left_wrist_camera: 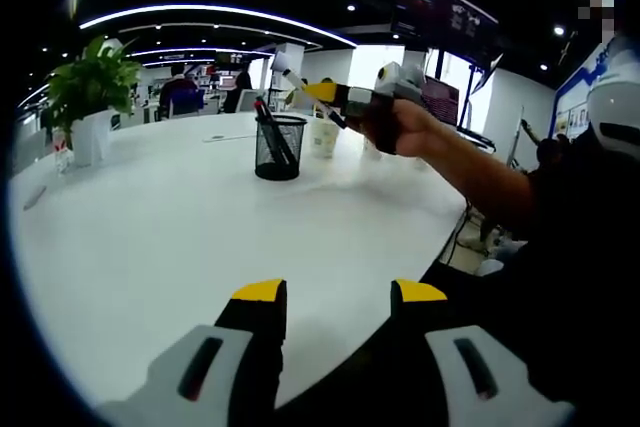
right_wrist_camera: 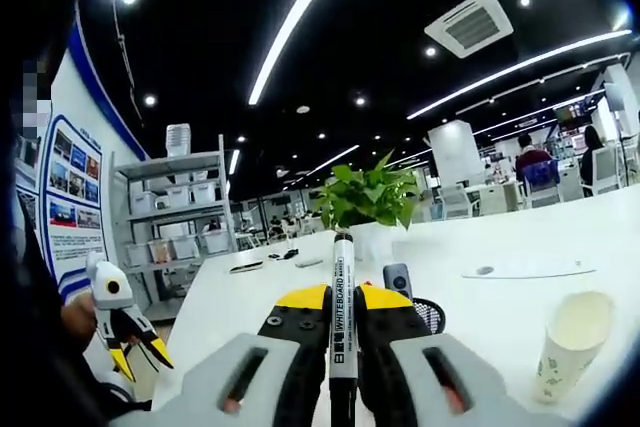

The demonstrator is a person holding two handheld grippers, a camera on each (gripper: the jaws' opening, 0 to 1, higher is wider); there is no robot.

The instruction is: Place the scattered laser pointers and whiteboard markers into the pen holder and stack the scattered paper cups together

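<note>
Right now your right gripper is pinching a whiteboard marker between its yellow-tipped jaws, the marker standing upright along them with its white cap end poking above the tips. In the left gripper view you can see that same gripper held up in your hand over the white table, just beside and above the black mesh pen holder, with the marker jutting out towards the holder. The holder already has pens standing in it, and a paper cup stands just behind it. Your left gripper hangs low at the near table edge with its jaws spread and nothing between them. In the right gripper view a paper cup stands on the table to the right, and a potted plant sits behind the marker.
</note>
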